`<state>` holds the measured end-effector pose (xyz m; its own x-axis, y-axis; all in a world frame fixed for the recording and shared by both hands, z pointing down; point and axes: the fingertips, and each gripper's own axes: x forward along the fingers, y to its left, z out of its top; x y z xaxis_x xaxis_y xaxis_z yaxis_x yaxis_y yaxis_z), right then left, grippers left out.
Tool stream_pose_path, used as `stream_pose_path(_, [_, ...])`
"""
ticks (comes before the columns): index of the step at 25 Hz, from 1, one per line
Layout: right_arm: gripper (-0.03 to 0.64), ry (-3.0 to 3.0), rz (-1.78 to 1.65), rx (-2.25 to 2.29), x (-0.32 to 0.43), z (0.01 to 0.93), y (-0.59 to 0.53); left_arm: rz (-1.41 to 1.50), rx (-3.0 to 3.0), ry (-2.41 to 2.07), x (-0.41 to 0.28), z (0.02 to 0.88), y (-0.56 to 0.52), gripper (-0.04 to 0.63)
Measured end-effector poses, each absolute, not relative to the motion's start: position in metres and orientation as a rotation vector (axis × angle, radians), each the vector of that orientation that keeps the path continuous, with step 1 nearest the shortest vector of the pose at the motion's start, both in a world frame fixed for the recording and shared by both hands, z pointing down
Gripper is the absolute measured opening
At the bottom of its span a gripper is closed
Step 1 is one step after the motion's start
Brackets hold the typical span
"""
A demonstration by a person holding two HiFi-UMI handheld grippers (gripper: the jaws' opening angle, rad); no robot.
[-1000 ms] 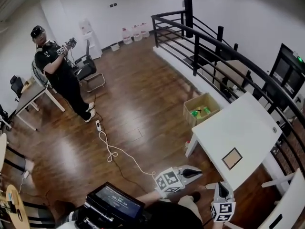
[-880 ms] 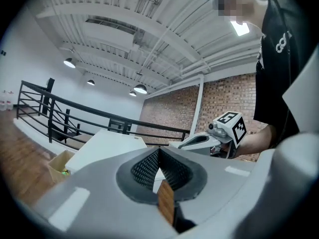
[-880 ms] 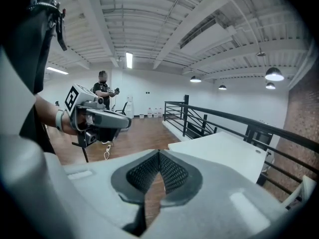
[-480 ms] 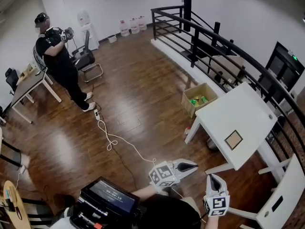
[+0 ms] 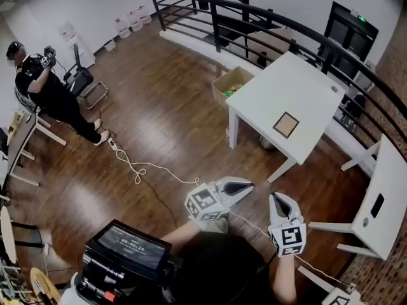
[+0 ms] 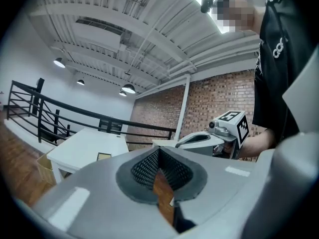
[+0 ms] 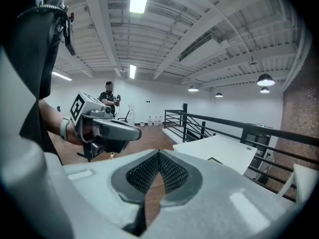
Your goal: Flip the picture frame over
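Observation:
A small picture frame (image 5: 286, 124) with a dark rim and a brown face lies flat on the white table (image 5: 267, 88), near its right edge. It is tiny in the left gripper view (image 6: 103, 156) and the right gripper view (image 7: 215, 160). My left gripper (image 5: 247, 185) and right gripper (image 5: 280, 198) are held side by side over the wooden floor, well short of the table. Both are shut with nothing between the jaws. Up close, the left gripper (image 6: 159, 151) and the right gripper (image 7: 159, 154) show their mesh pads closed together.
A cardboard box (image 5: 233, 83) sits on the floor by the table's far corner. A black railing (image 5: 254, 18) runs behind the table. A second white table (image 5: 385, 202) stands at the right. A person (image 5: 48, 91) stands far left, and a white cable (image 5: 137, 167) trails across the floor.
Both grippers have been carried forward toward the white table, which now sits nearer and more central in the head view. Both stay shut.

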<state>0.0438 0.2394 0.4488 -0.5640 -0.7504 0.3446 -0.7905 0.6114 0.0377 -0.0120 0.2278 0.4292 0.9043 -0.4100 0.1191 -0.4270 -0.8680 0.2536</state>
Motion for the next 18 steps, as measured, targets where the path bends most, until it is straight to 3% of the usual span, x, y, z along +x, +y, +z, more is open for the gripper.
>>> stream_pose_path(8, [-0.008, -2.522, 0.247, 1.282, 0.096, 0.459, 0.28, 0.168, 2.794, -0.561, 0.05, 0.442, 0.267, 0.014])
stream_pose_path(18, [-0.008, -2.539, 0.229, 1.254, 0.091, 0.454, 0.29, 0.161, 2.793, -0.553, 0.055, 0.445, 0.279, 0.014])
